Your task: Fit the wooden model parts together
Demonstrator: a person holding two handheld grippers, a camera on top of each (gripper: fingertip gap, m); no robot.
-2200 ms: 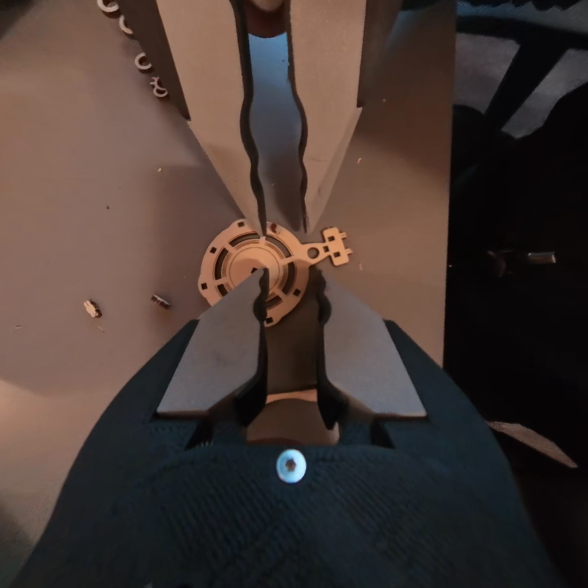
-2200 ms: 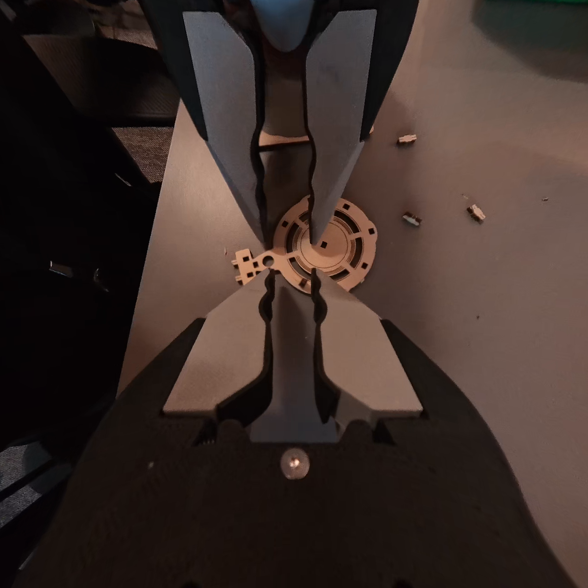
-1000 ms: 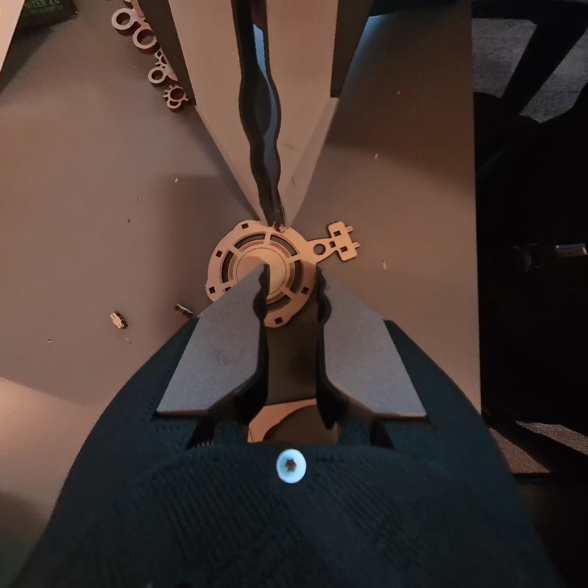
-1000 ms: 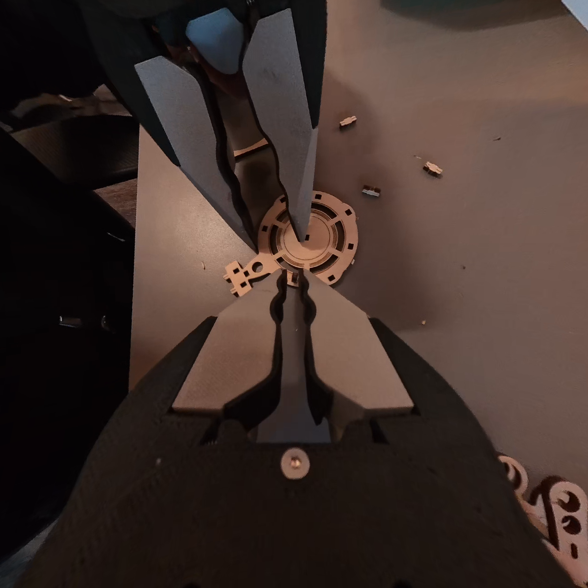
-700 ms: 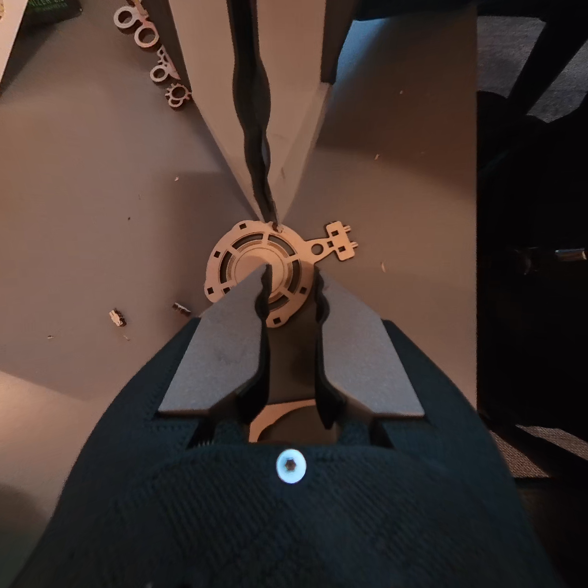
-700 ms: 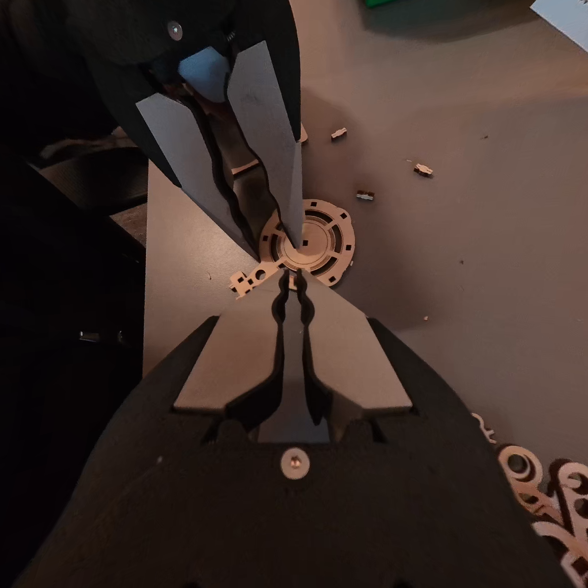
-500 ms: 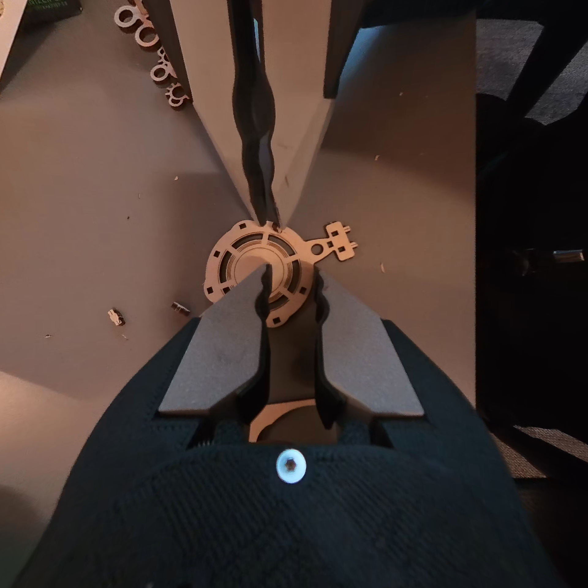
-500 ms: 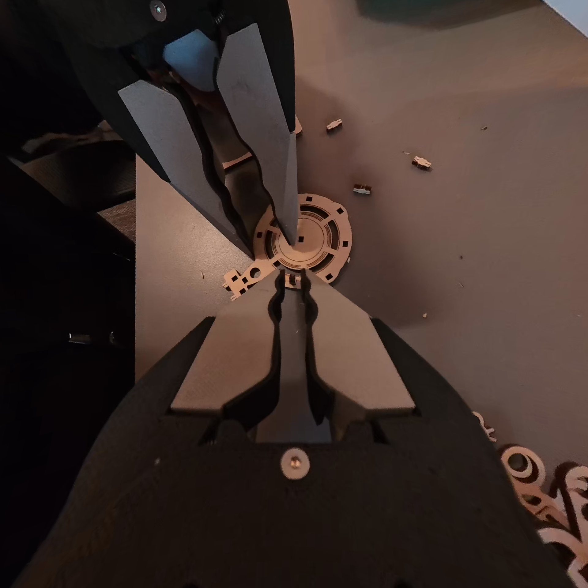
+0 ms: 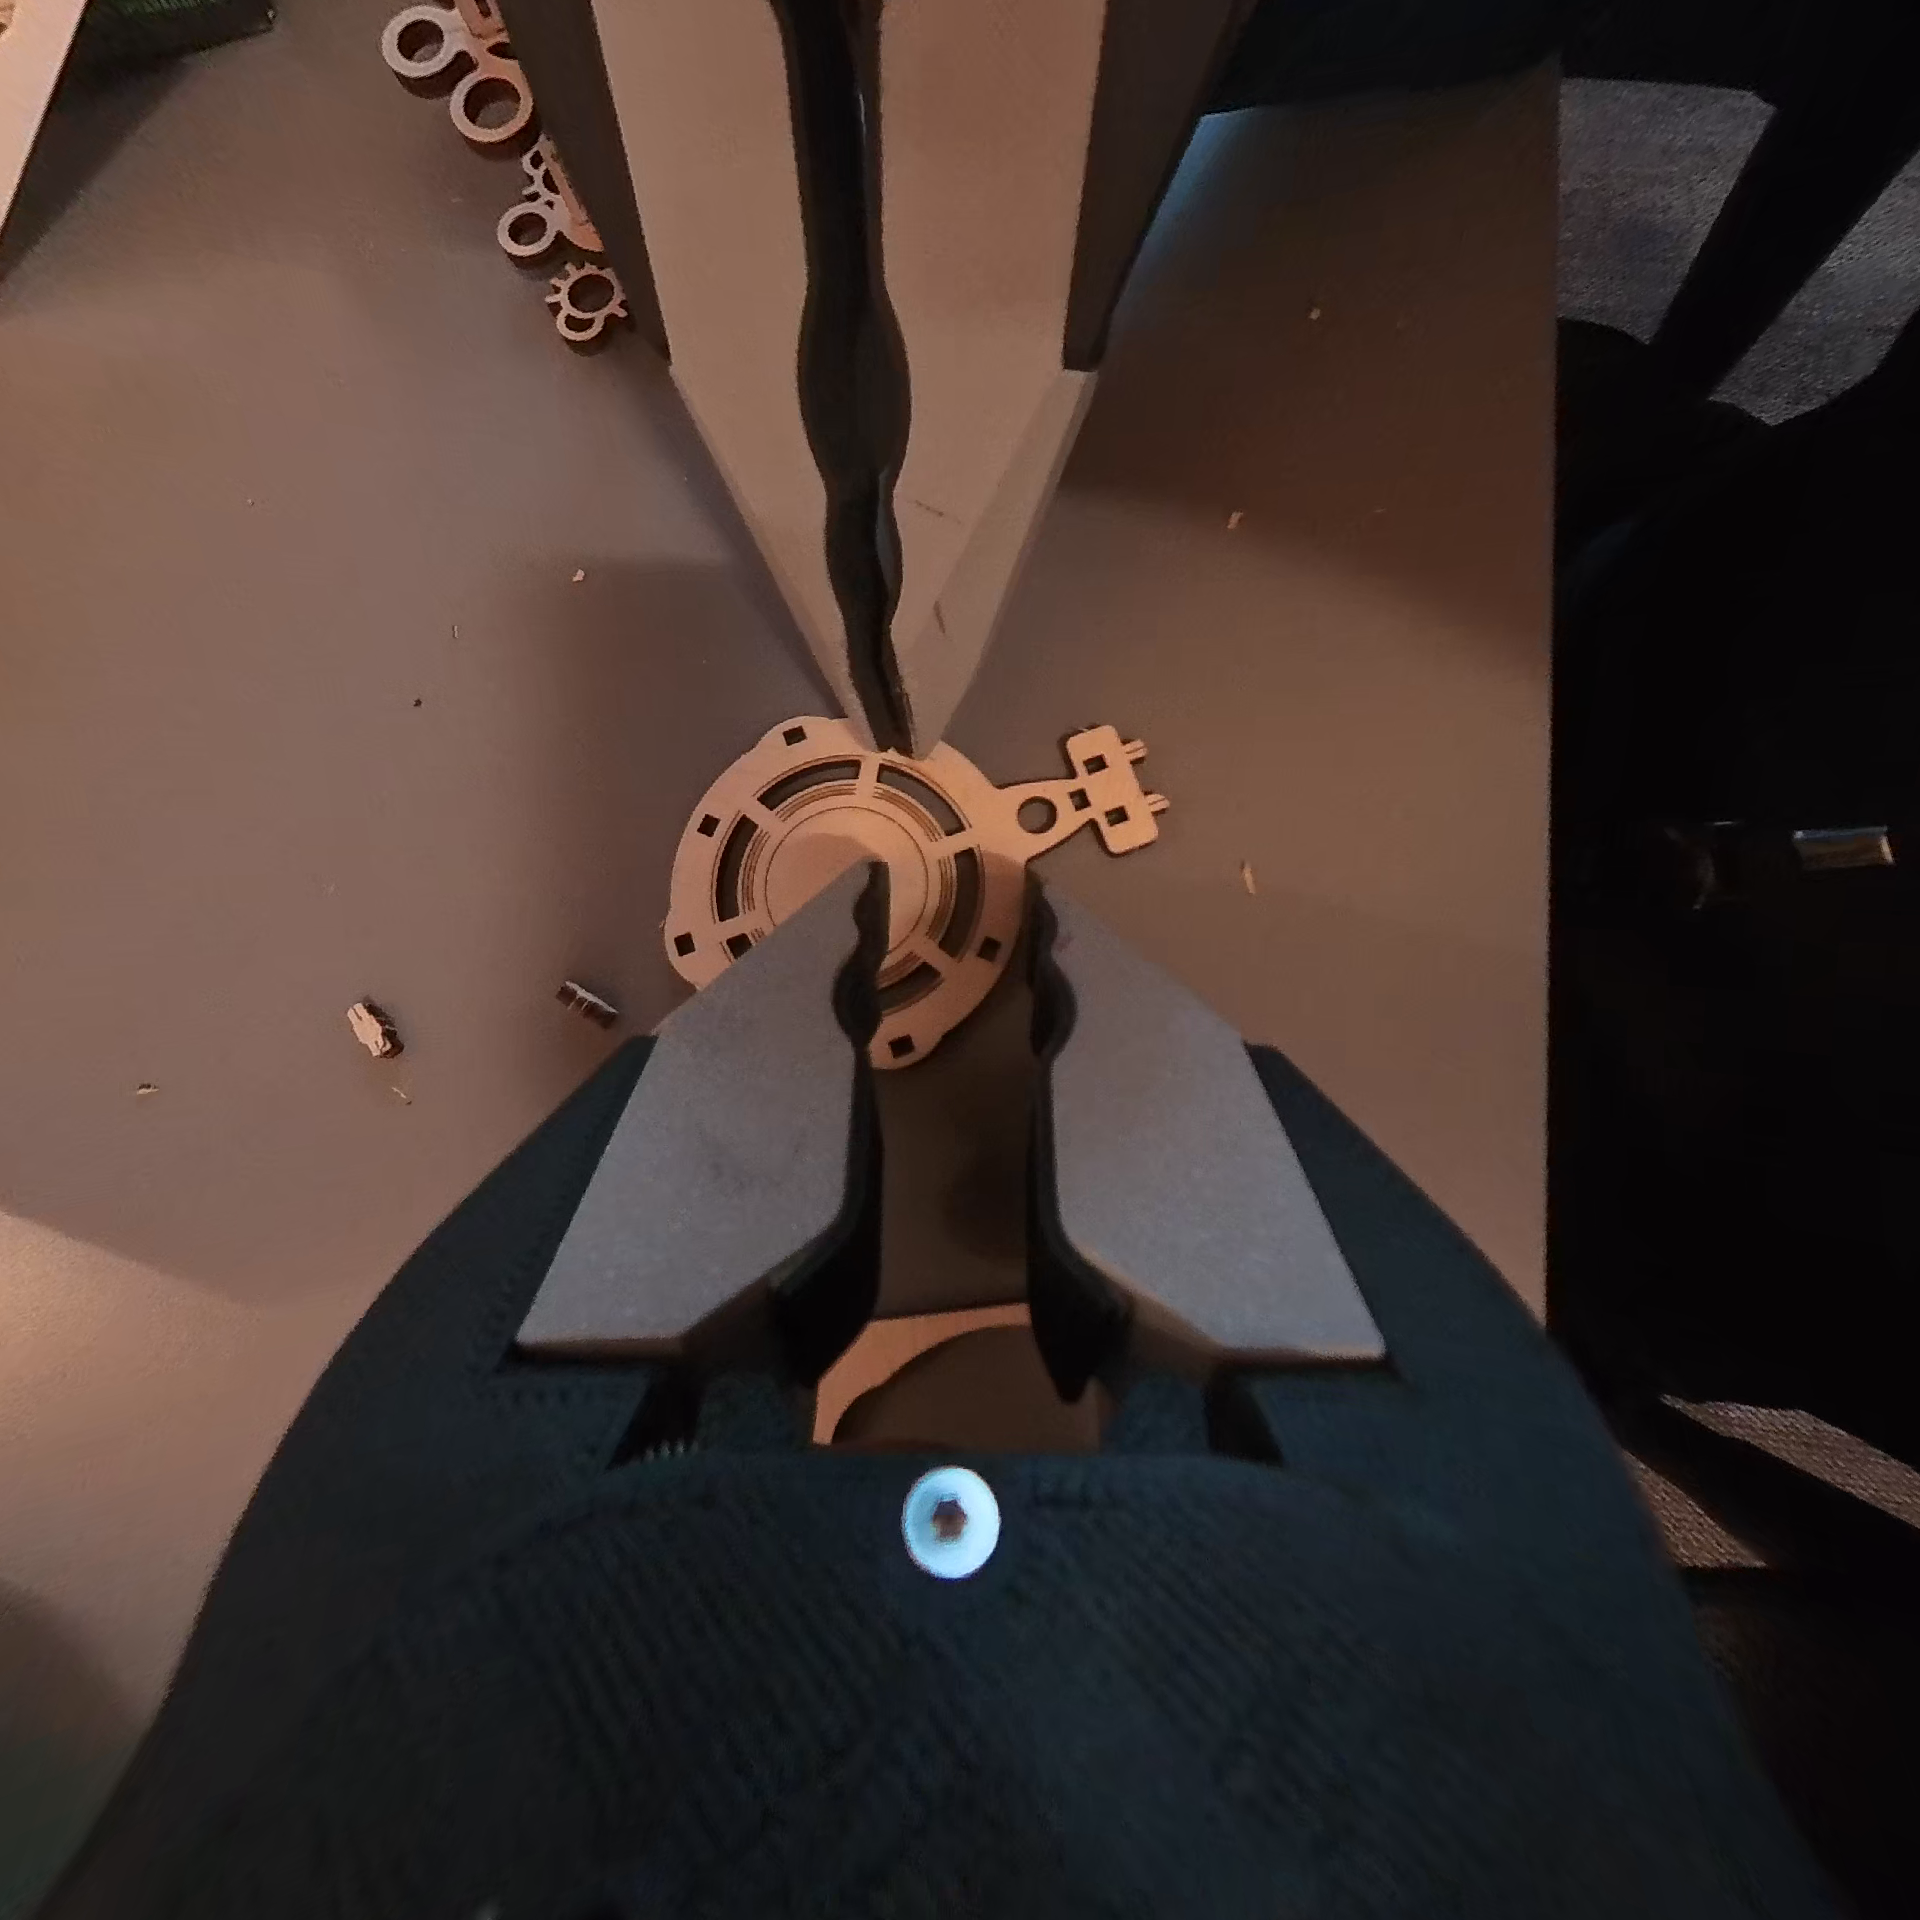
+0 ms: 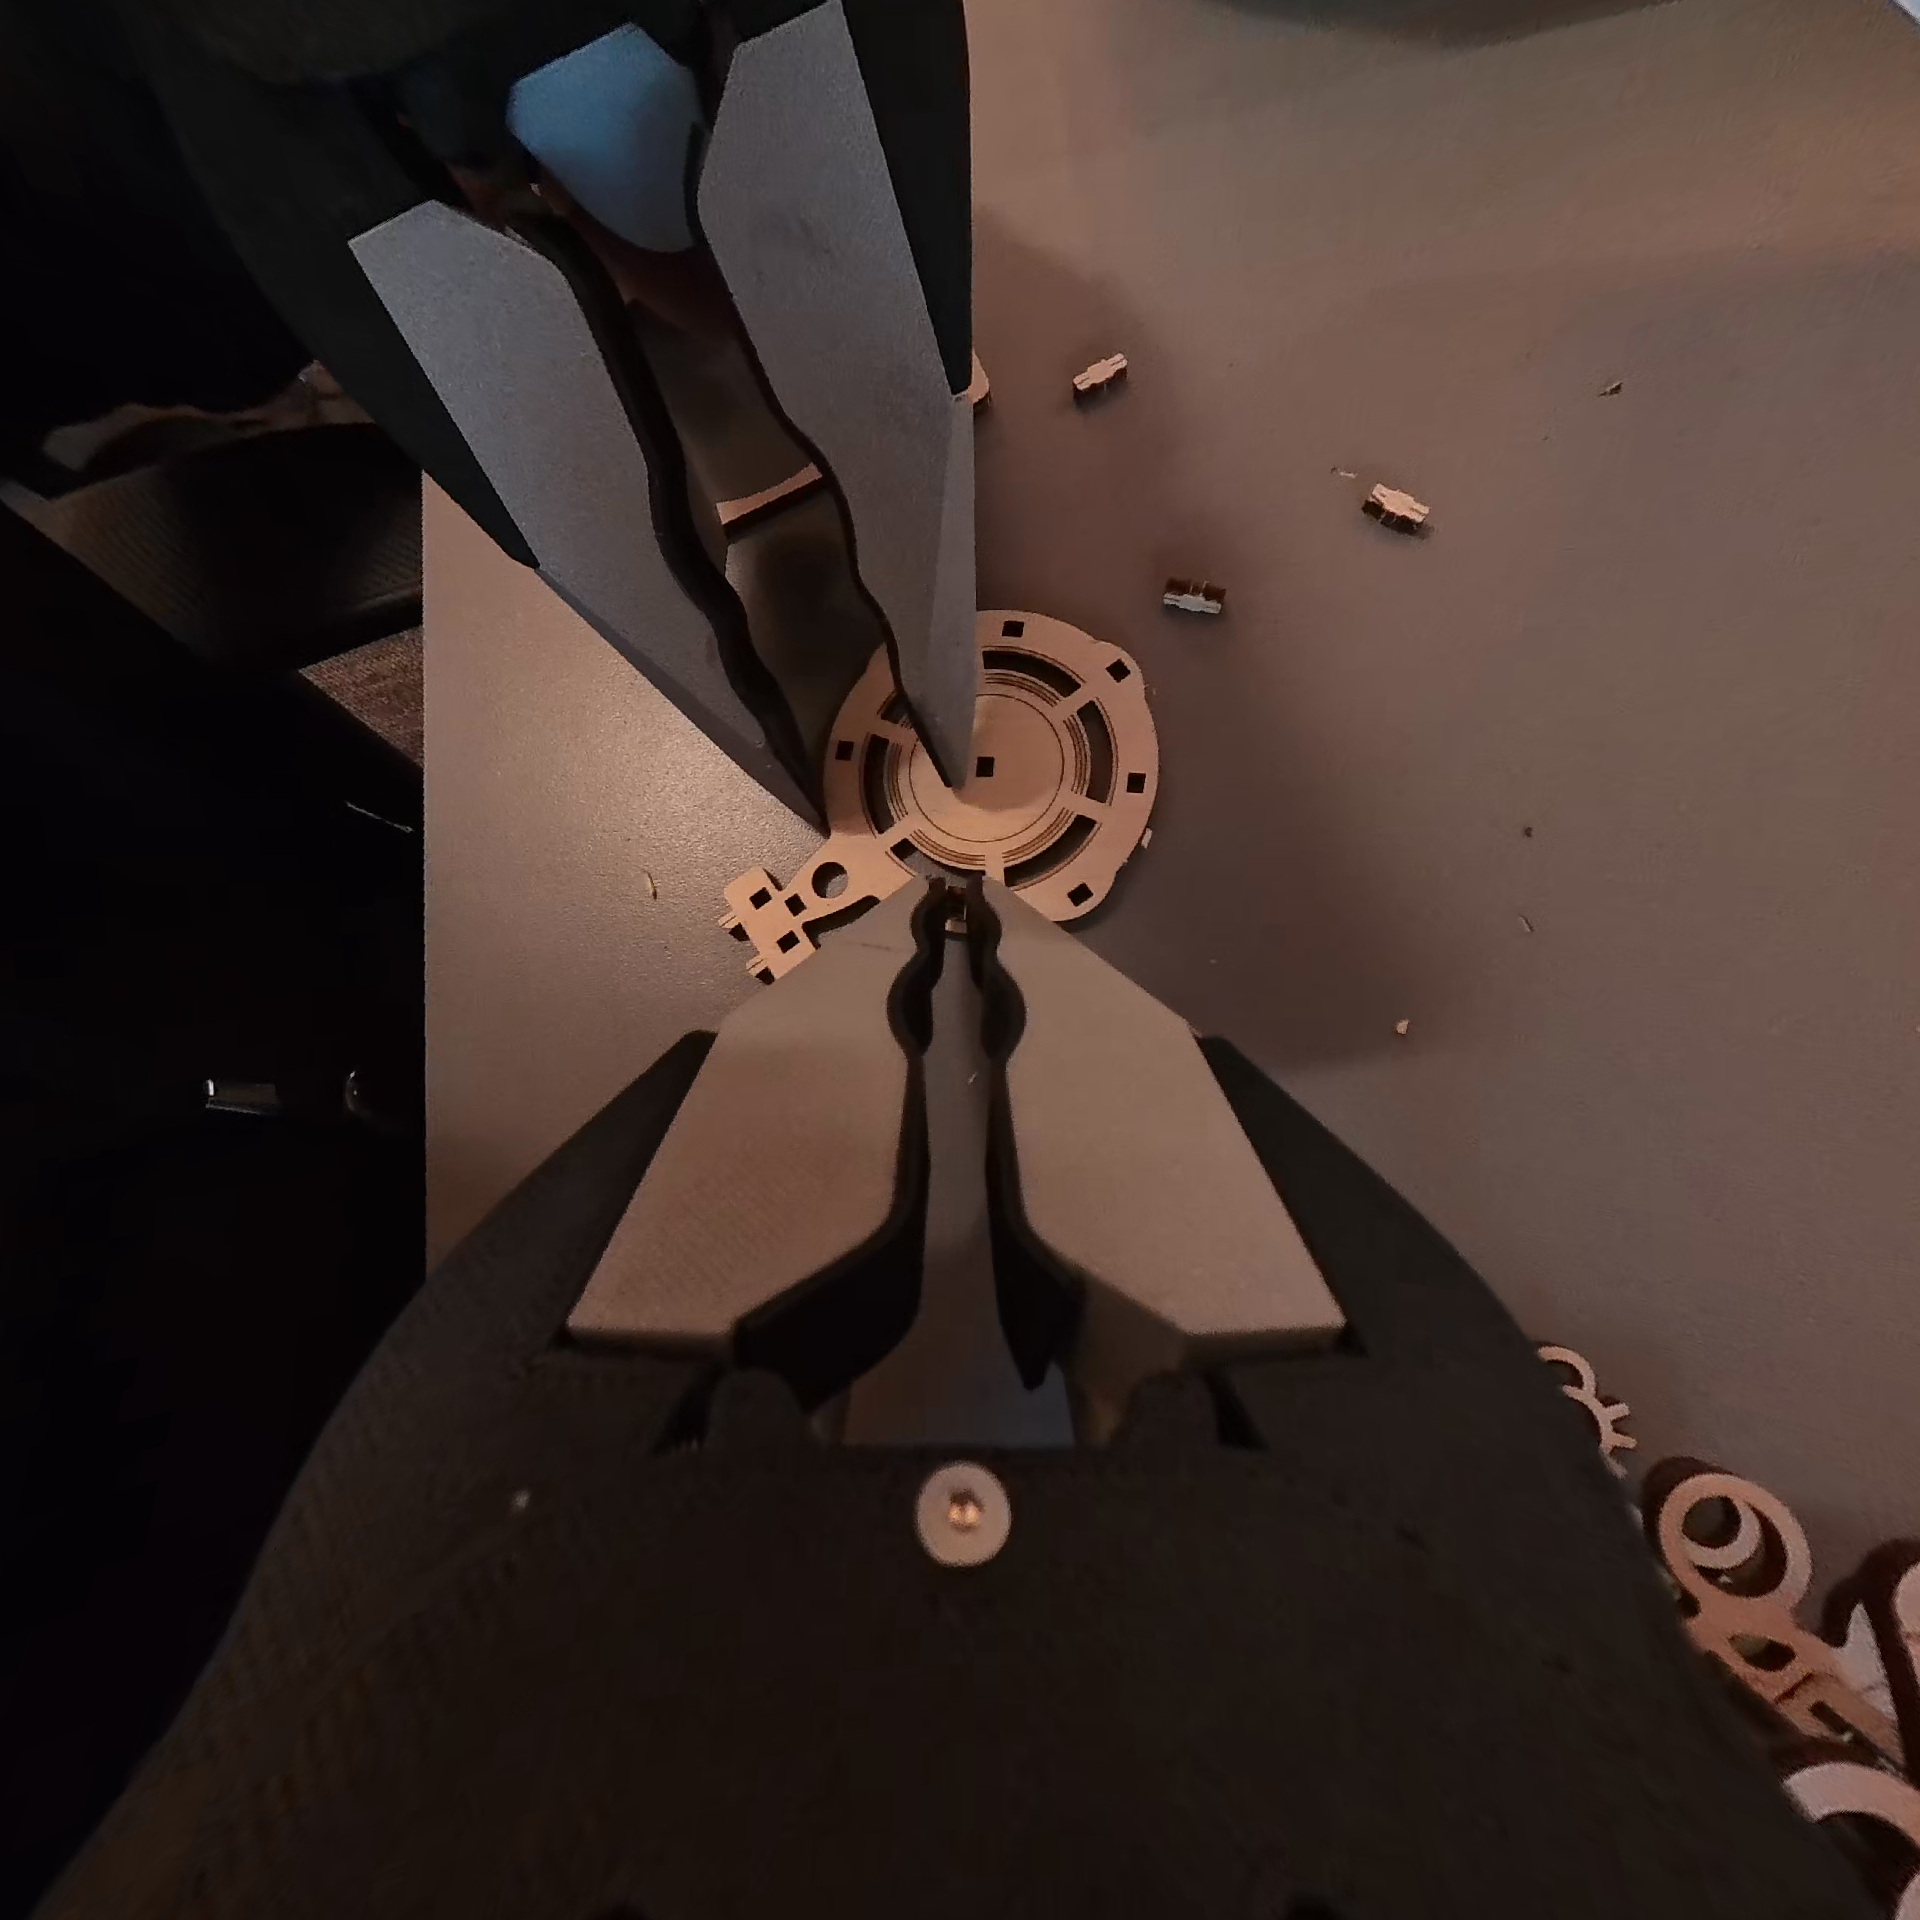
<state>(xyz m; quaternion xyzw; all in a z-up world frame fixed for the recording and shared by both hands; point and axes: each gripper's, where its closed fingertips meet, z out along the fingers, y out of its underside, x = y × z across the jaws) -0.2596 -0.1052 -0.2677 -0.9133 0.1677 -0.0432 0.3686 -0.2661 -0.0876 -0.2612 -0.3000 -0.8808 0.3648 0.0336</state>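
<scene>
Wood disc (image 9: 821, 883): thin, flat cut plywood with slots and a side tab, lying on the grey counter (image 9: 312, 623) near its edge.
Handling: likely light, stiff, brittle at the thin spokes and tab.
Left gripper (image 9: 951, 883): fingers spread, one tip resting on the disc's centre.
Right gripper (image 10: 954, 896): fingers nearly closed on something small at the disc's rim; which piece, I cannot tell.
Hold: best taken by the solid outer ring.

Two grippers crowd the round wooden disc (image 9: 831, 883) from opposite sides; bare grey table (image 10: 1507, 831) lies open beyond, broken by small wooden pegs (image 10: 1193, 596), with what appear ring-shaped cut-outs (image 9: 488, 104) farther off.
</scene>
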